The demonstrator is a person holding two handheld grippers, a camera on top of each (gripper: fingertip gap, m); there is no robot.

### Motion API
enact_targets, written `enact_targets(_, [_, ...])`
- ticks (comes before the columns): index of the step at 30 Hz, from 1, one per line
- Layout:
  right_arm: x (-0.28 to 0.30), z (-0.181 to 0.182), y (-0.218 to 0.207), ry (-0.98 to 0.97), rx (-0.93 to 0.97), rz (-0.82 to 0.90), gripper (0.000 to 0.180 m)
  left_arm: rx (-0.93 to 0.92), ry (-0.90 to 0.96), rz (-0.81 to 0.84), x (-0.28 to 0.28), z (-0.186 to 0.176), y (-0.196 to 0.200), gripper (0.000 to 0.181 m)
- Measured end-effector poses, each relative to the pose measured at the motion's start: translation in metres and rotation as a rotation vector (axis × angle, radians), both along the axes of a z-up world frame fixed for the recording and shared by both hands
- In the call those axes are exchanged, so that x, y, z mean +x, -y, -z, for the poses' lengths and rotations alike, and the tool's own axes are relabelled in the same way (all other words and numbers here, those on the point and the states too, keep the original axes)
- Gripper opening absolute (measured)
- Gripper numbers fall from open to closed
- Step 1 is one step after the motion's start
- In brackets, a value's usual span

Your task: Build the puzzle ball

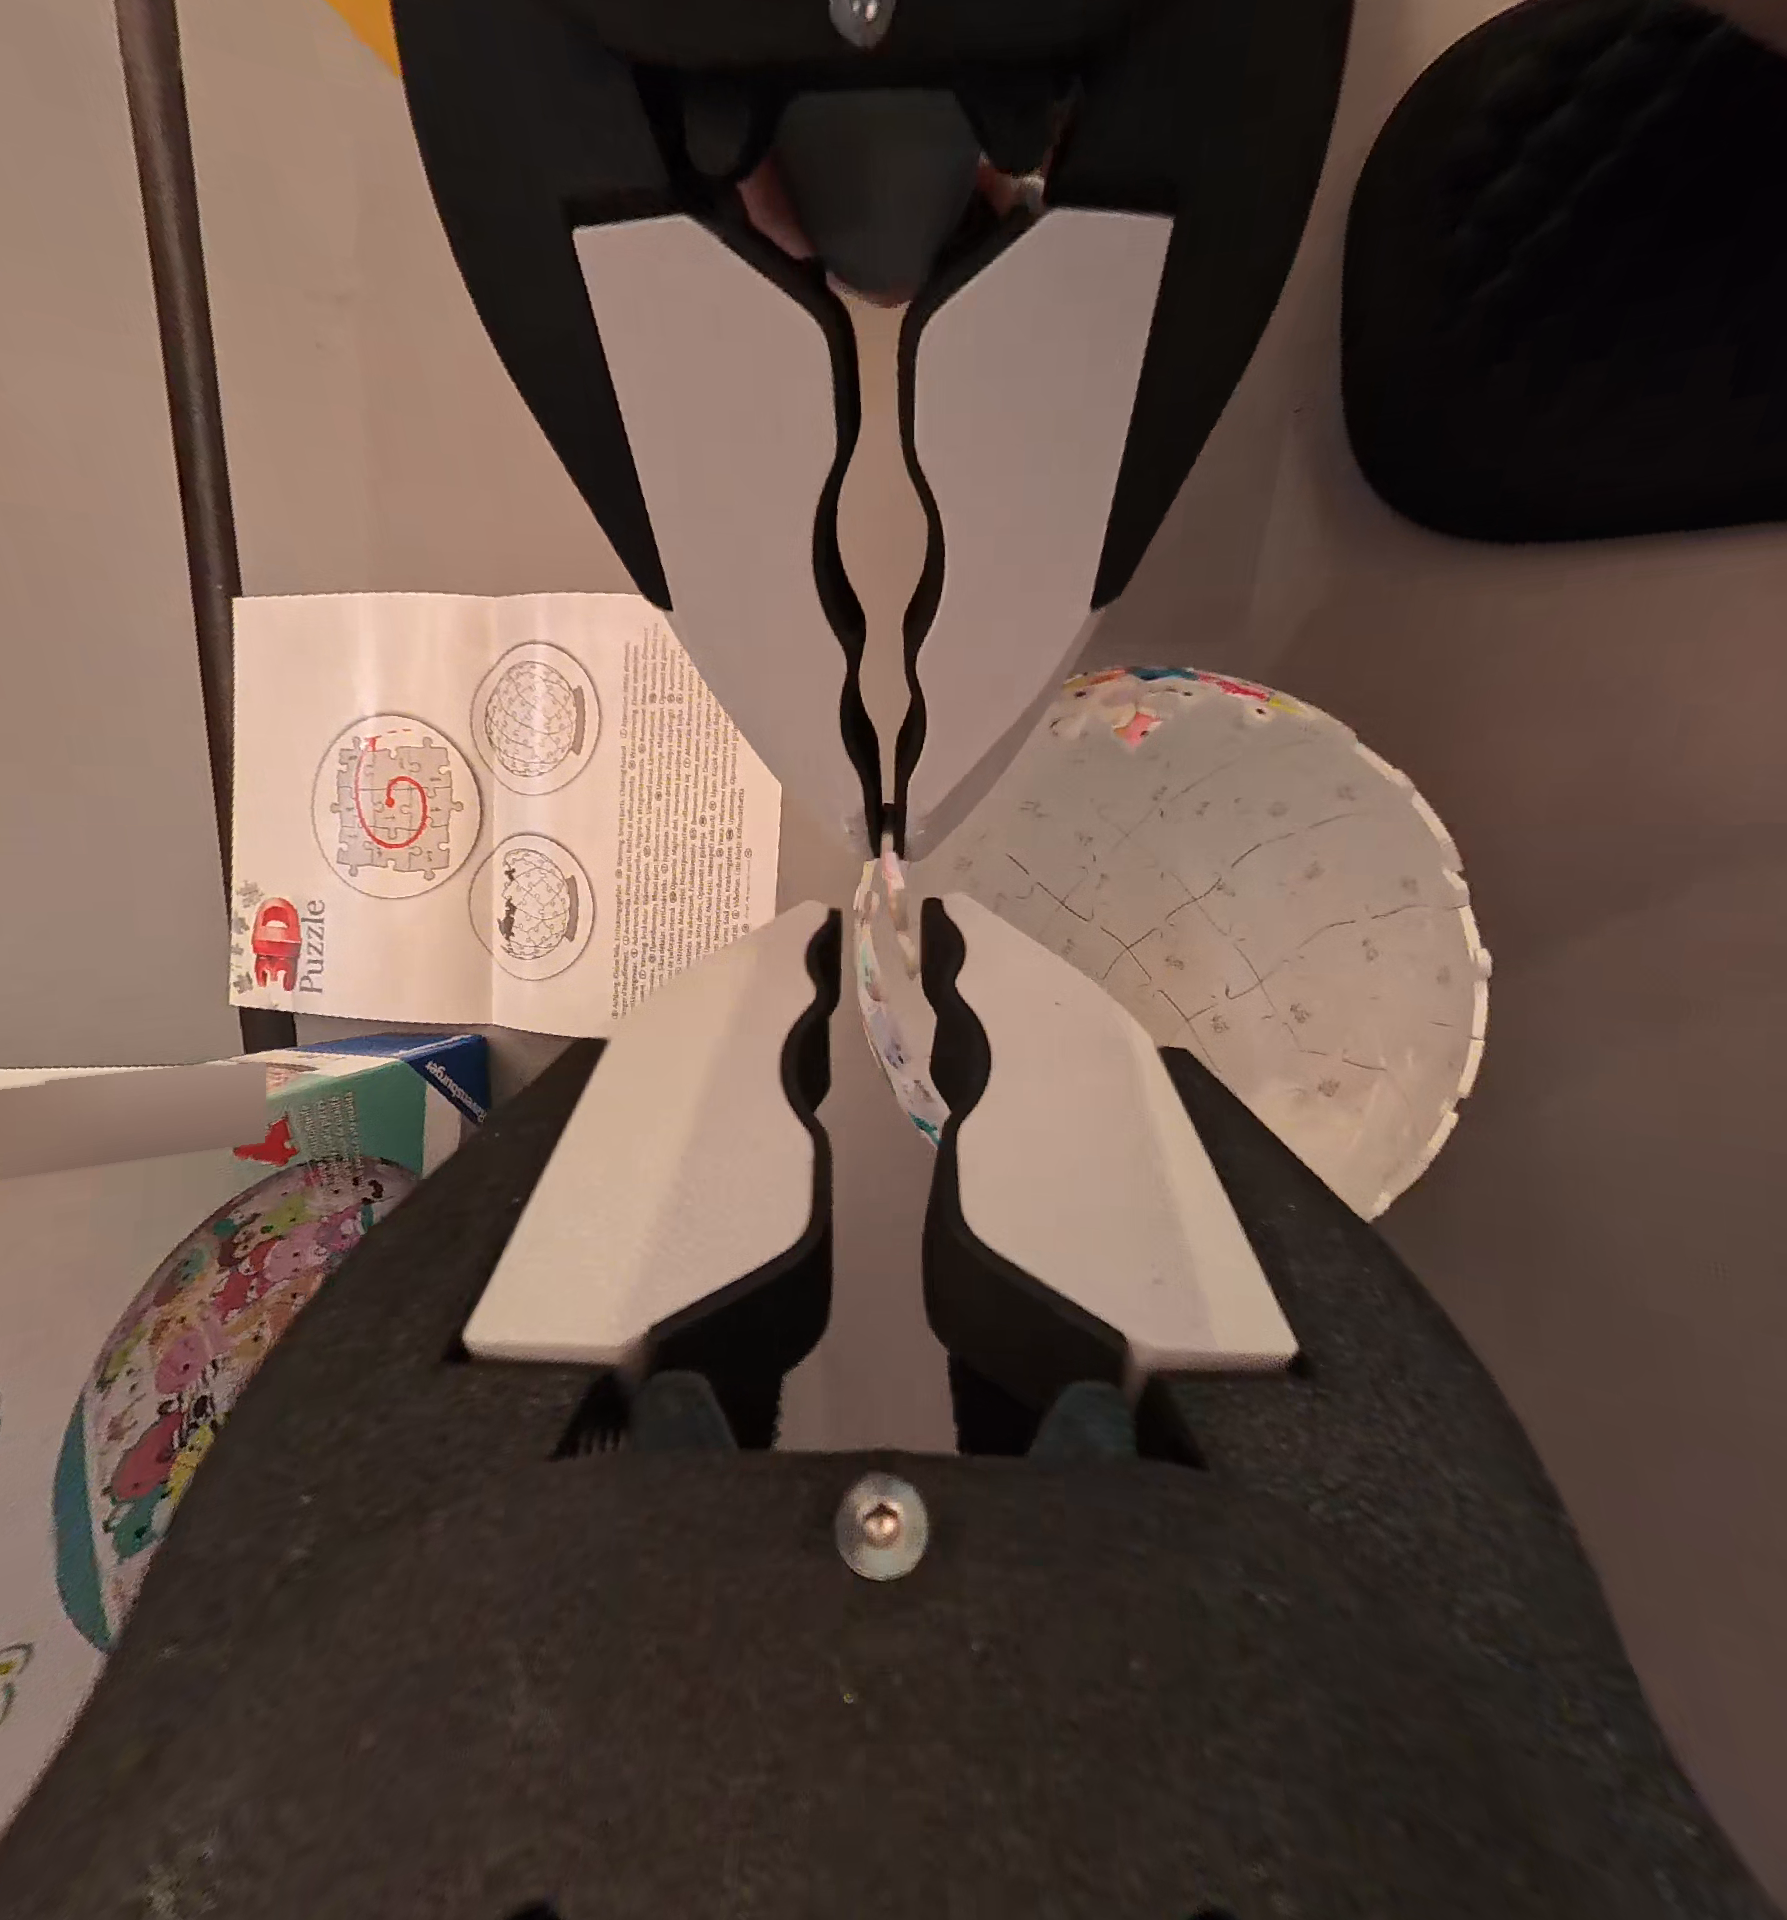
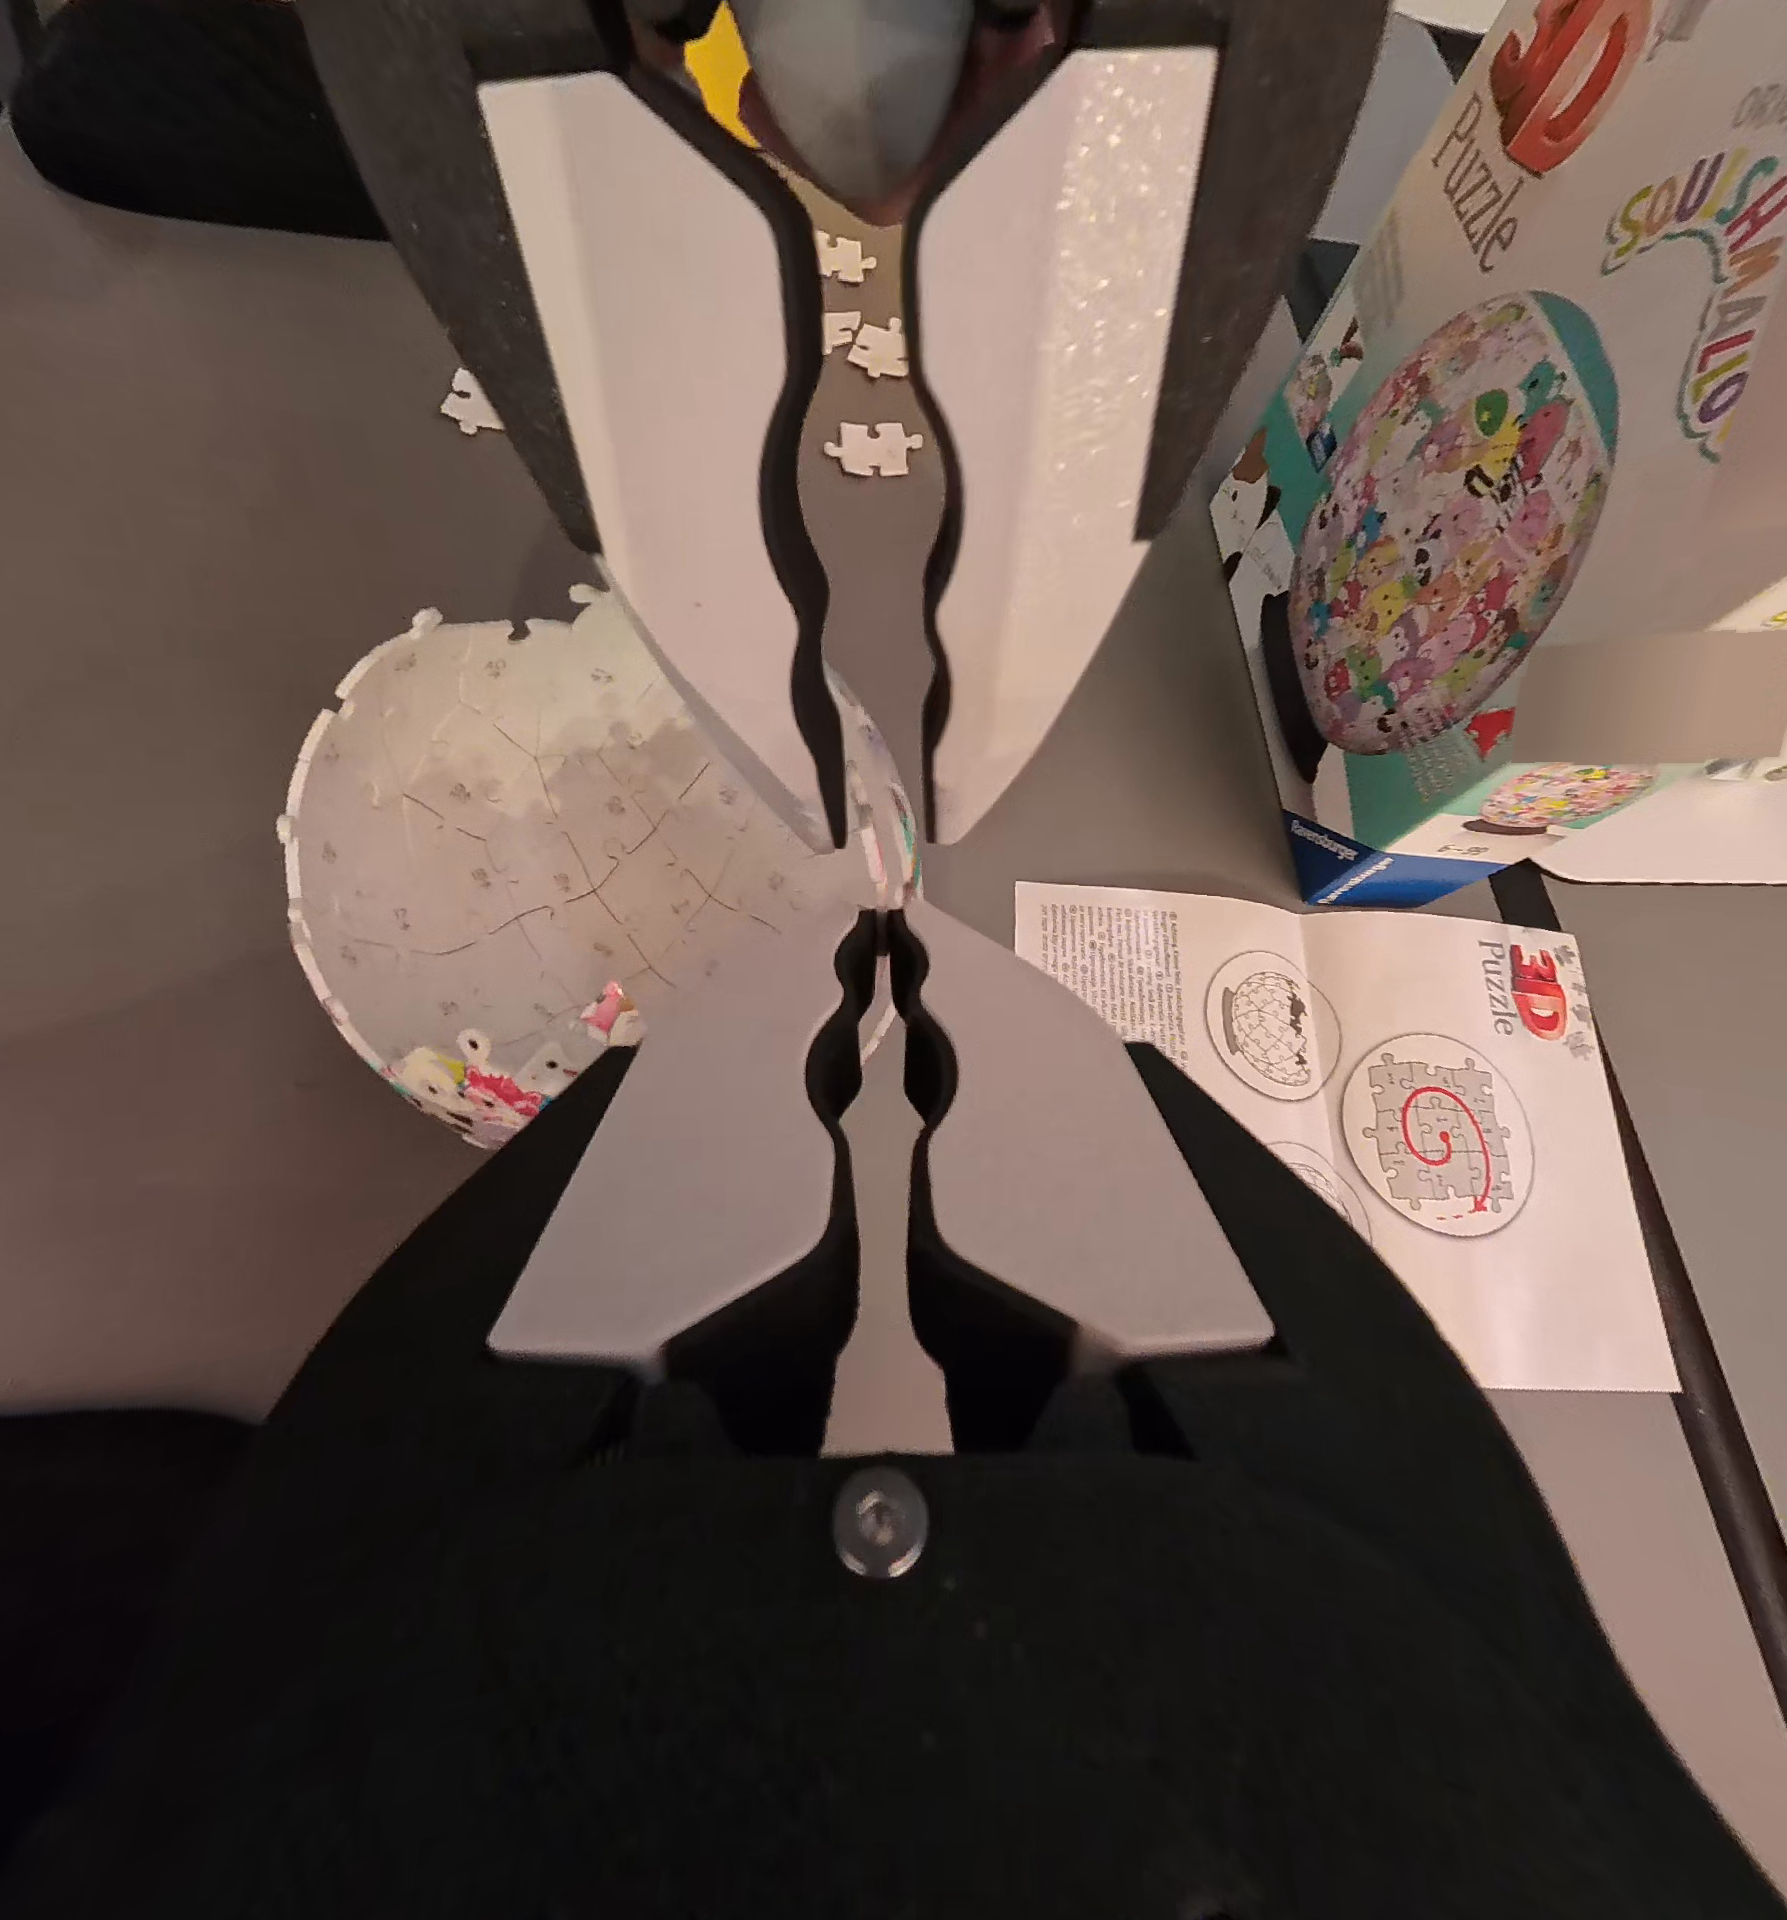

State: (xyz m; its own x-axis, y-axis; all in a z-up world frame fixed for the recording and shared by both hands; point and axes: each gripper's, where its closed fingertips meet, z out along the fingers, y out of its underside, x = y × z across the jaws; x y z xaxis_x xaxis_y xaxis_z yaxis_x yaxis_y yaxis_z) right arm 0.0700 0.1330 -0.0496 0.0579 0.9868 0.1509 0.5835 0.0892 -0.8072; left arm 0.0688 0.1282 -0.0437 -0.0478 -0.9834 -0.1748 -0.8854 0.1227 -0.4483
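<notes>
Both at half-built puzzle ball (image 2: 515, 831) rim: right gripper (image 2: 884, 920) clamped, left gripper (image 1: 878, 904) apart astride it.

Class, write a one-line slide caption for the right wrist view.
Two grippers meet at the rim of the half-built puzzle ball, loose pieces beyond.

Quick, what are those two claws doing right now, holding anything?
Left claw: partly open around the rim of the half-built puzzle ball.
Right claw: shut on a puzzle piece at that rim.
</notes>
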Motion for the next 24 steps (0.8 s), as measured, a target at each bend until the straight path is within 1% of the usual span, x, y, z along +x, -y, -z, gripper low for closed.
enact_targets(2, [-0.0006, 0.0010, -0.0013, 0.000, 0.006, 0.004, 0.003, 0.006, -0.008, -0.004, -0.0016, 0.0020, -0.0002, 0.011])
enact_targets(6, [-0.0022, 0.0045, -0.0017, 0.018, 0.016, 0.002, 0.003, 0.026, -0.027, -0.006, -0.0040, 0.0061, -0.0004, 0.011])
enact_targets(8, [-0.0022, 0.0053, -0.0030, 0.023, 0.023, 0.008, 0.003, 0.041, -0.036, 0.004, -0.0044, 0.0078, -0.0002, 0.005])
enact_targets(13, [-0.0034, 0.0044, -0.0026, 0.020, 0.037, 0.006, 0.005, 0.108, -0.052, 0.011, -0.0062, 0.0077, -0.0045, 0.003])
enact_targets(19, [-0.0038, 0.0019, -0.0063, 0.024, 0.055, 0.034, 0.016, 0.105, -0.053, 0.002, -0.0080, 0.0075, -0.0053, 0.002])
enact_targets(24, [-0.0062, 0.0044, -0.0031, 0.041, 0.030, 0.024, 0.017, 0.110, -0.049, -0.010, -0.0080, 0.0085, -0.0054, 0.002])
